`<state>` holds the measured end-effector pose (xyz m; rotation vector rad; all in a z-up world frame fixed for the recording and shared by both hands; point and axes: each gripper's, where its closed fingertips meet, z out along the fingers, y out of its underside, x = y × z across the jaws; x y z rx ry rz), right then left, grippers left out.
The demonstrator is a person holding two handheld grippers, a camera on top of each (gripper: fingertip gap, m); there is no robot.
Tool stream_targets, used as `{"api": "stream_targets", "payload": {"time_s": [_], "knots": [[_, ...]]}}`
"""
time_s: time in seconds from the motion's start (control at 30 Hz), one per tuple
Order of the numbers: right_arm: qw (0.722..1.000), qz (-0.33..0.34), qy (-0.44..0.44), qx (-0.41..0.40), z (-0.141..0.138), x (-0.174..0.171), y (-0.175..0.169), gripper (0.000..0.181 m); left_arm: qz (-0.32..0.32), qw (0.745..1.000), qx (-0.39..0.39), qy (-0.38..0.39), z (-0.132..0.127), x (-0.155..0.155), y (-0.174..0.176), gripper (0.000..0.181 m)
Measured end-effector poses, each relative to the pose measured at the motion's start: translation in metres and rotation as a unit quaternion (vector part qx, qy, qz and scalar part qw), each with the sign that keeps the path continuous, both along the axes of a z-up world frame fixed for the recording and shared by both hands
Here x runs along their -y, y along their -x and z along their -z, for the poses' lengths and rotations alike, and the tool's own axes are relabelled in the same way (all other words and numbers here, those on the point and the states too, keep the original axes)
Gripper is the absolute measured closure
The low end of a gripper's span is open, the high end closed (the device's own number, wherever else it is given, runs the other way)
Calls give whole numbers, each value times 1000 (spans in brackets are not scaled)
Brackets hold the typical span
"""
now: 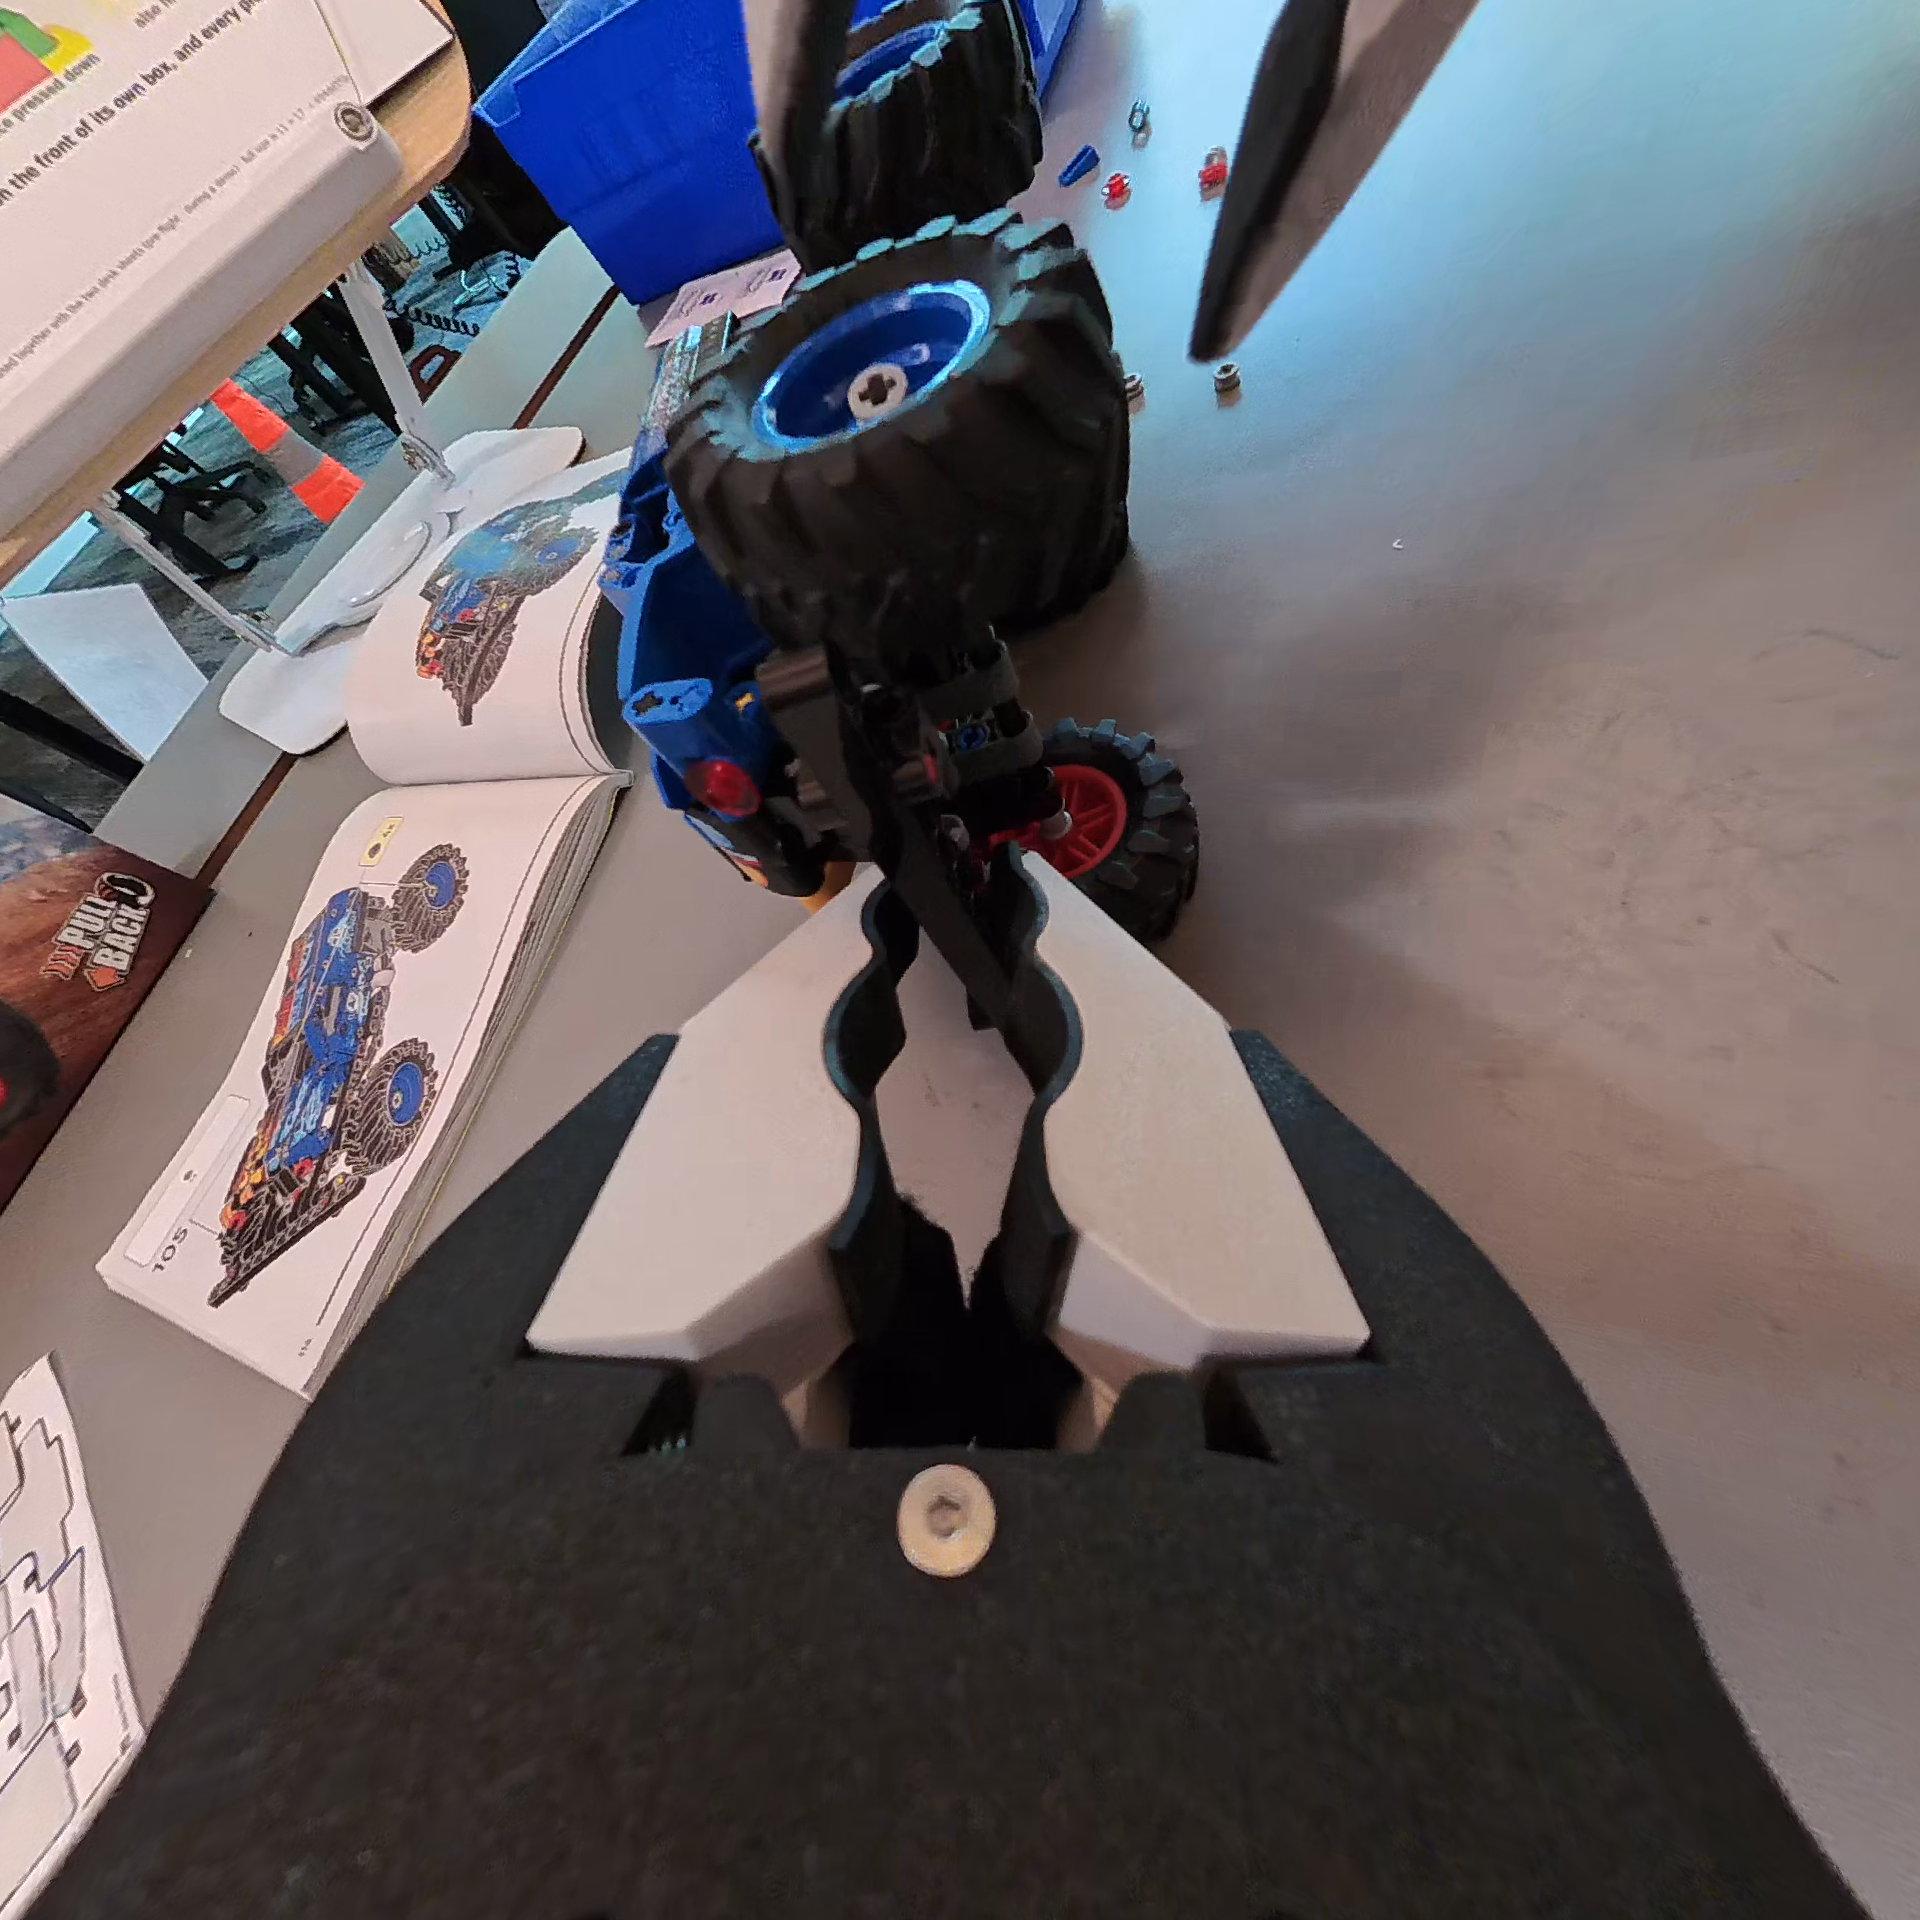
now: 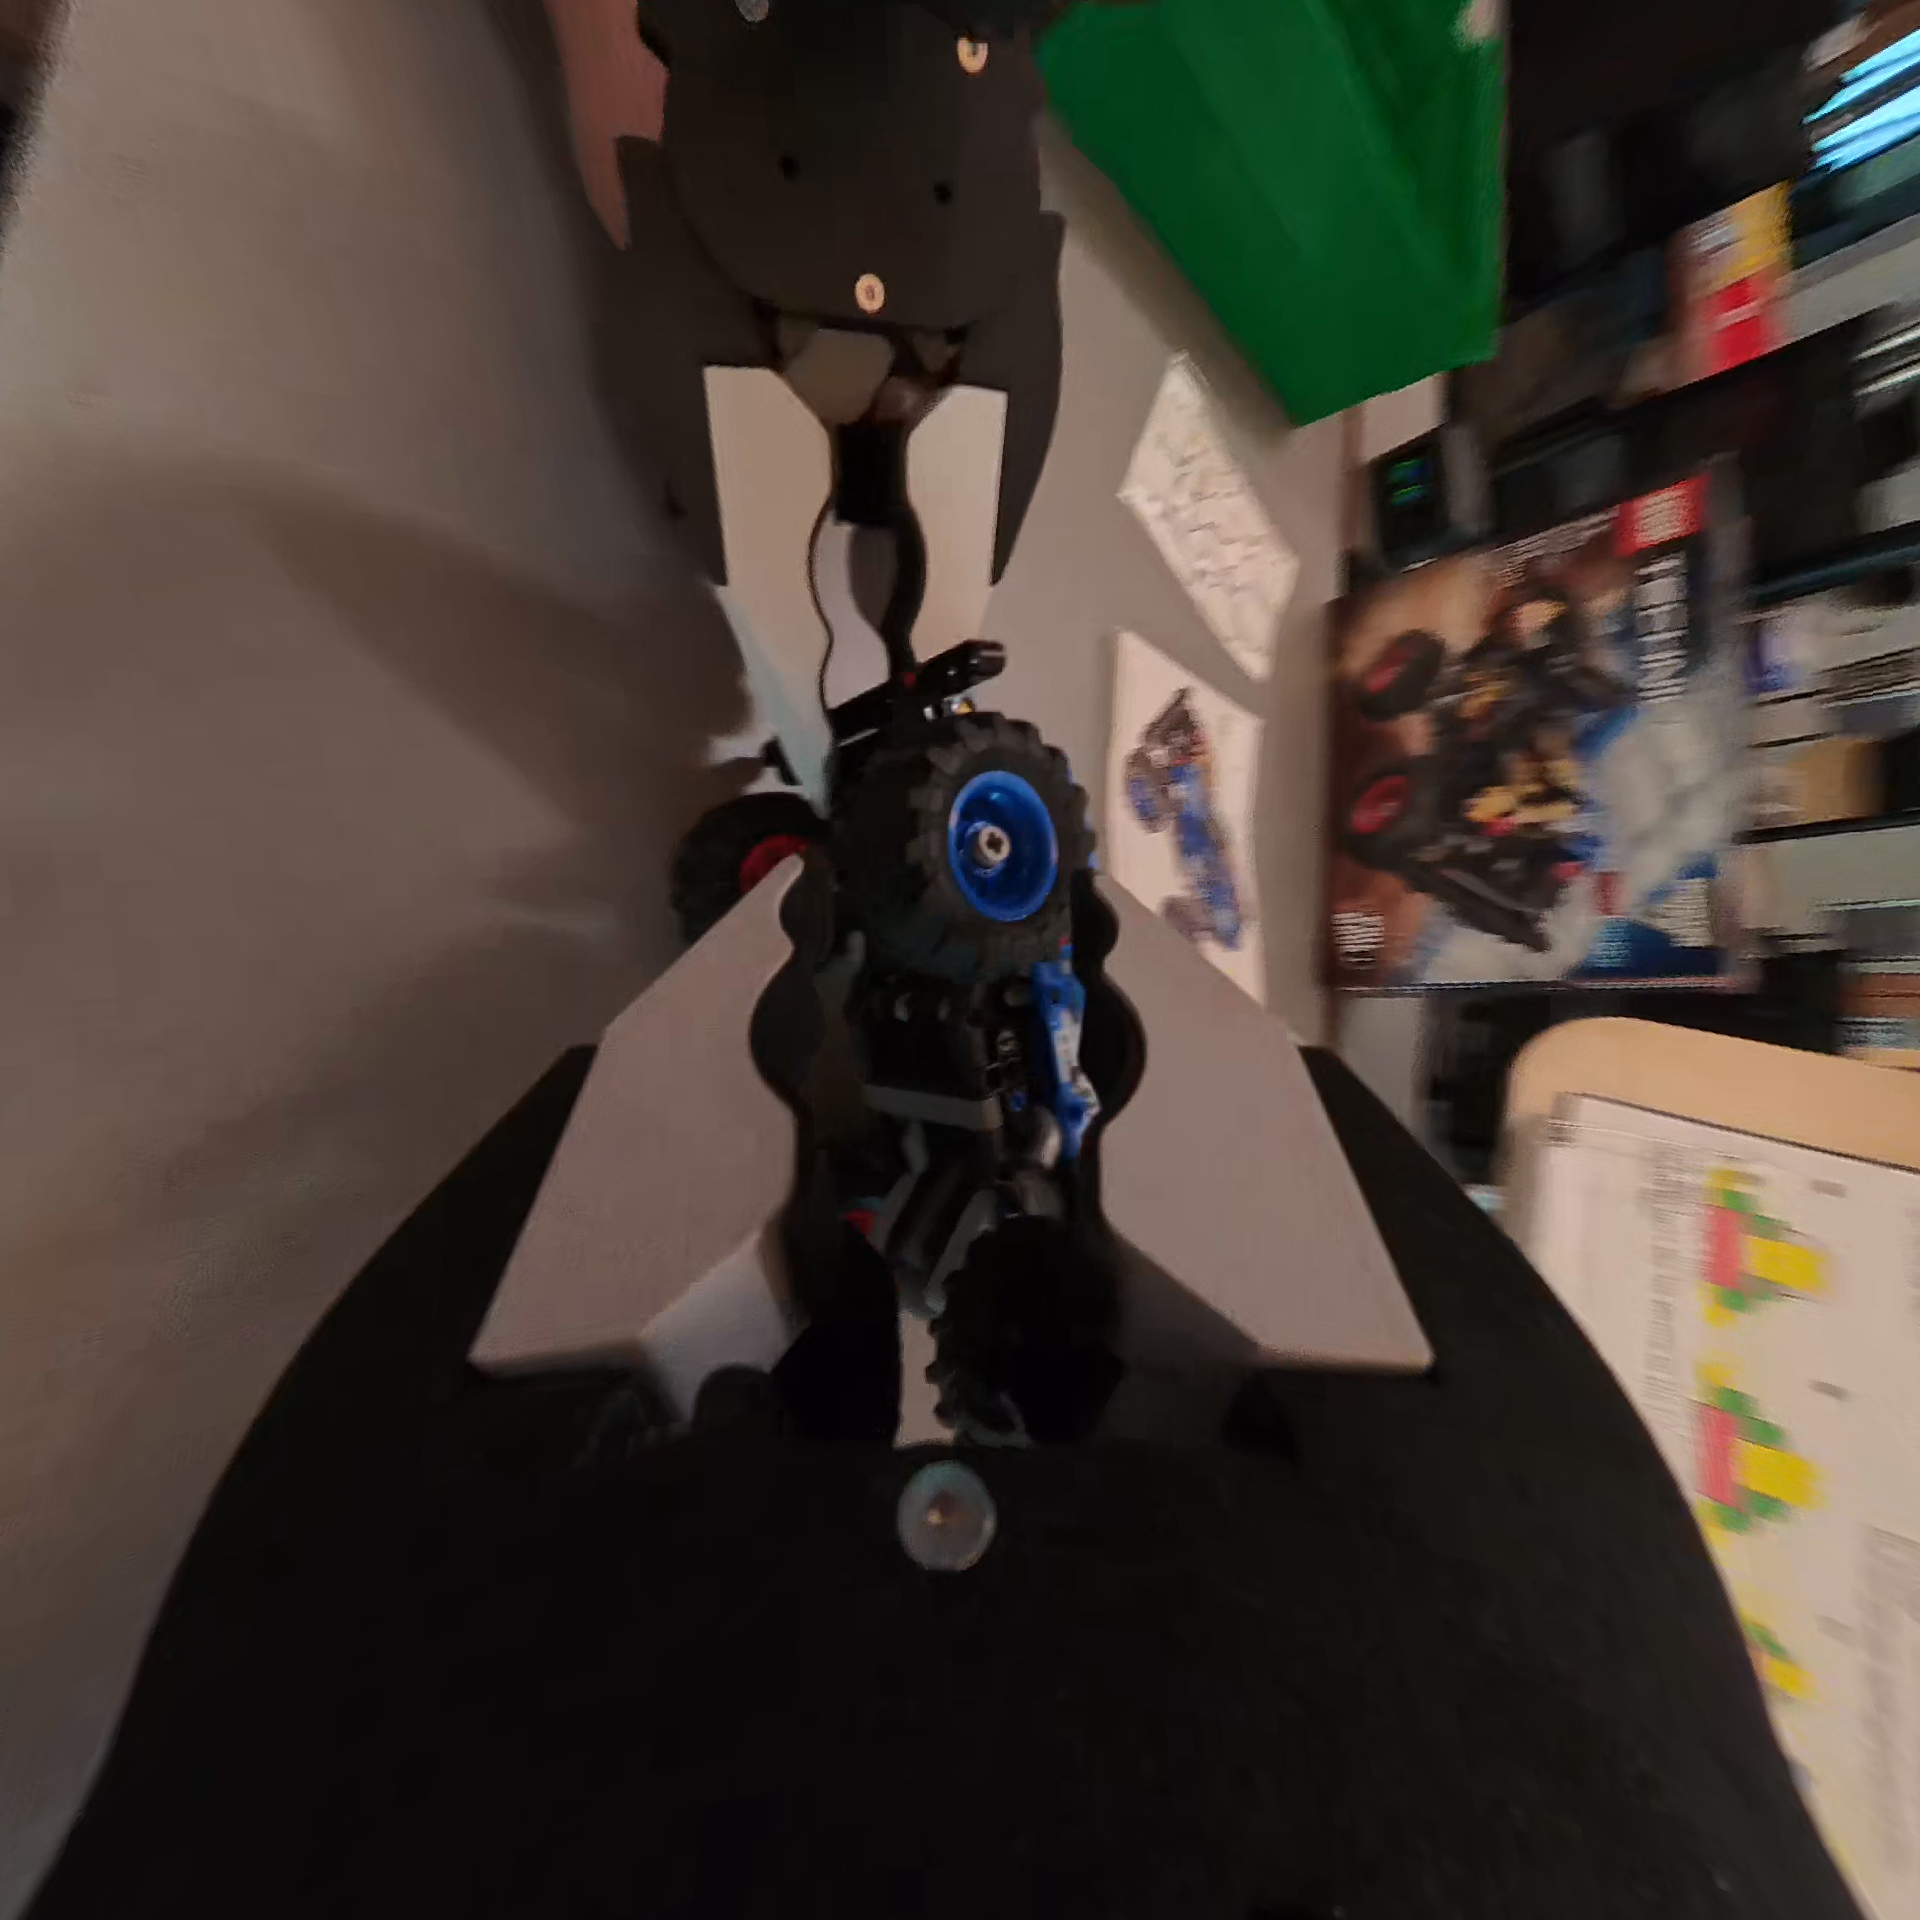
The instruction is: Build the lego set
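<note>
In the left wrist view, the left gripper [image 1: 951, 940] is nearly closed — its jaws pinch a black beam [image 1: 961, 935] that juts from the rear of the monster truck [image 1: 727, 665], at 12 o'clock just ahead of the fingertips. The truck lies tipped on its side on the grey table [image 1: 1558, 935], with a large blue-hubbed wheel [image 1: 894, 416] facing up and a second big tyre at 12 o'clock behind it. A smaller red-hubbed wheel [image 1: 1117, 821] sits at 1 o'clock of the jaws. The model looks close to finished: body, chassis and wheels are on. What is left, as I judge it, is small — a few loose bits [image 1: 1164, 166] lie on the table at 1 o'clock. The open instruction booklet [image 1: 395, 1039] lies at 9 o'clock, the blue bin [image 1: 623, 135] at 11 o'clock. A dark edge of the other gripper crosses the top at 1 o'clock.

In the right wrist view, blurred by motion, the right gripper [image 2: 951, 914] stands partly open around the truck's chassis [image 2: 966, 1091]; the pads look to bear on both sides, so I judge it holds the model. The blue-hubbed wheel [image 2: 992, 842] faces the camera at 12 o'clock. This view alone shows the left gripper head-on at 12 o'clock, the set's box [image 2: 1538, 748] at 2 o'clock and a green bag [image 2: 1299, 177] at 1 o'clock. It hides the loose bits and the bin.
</note>
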<state>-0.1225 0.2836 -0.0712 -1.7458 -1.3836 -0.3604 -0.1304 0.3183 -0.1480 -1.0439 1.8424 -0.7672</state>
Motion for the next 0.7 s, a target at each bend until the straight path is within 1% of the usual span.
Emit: {"api": "stream_targets", "payload": {"time_s": [0.03, 0.07, 0.13, 0.23, 0.47, 0.6, 0.7], "knots": [[999, 1, -46, 25, -1, -2, 1, 137, -1, 1000, -1, 1, 0, 0, 0, 168], [996, 3, -72, 52, 1, -3, 1, 138, -1, 1000, -1, 1, 0, 0, 0, 168], [993, 6, -75, 86, 12, -1, 3, 134, -2, 1000, -2, 1, 0, -1, 0, 168], [988, 9, -100, 121, 16, -5, 1, 130, -2, 1000, -1, -1, 0, -1, 0, 168], [982, -5, -108, 151, 19, -9, 1, 133, -2, 1000, 0, -2, 0, -1, -1, 168], [978, -13, -116, 175, 23, -11, -2, 138, -3, 1000, 0, -4, 0, -1, -1, 168], [978, -14, -116, 175, 24, -11, -2, 137, -4, 1000, -1, -3, 1, -1, -1, 168]]}}
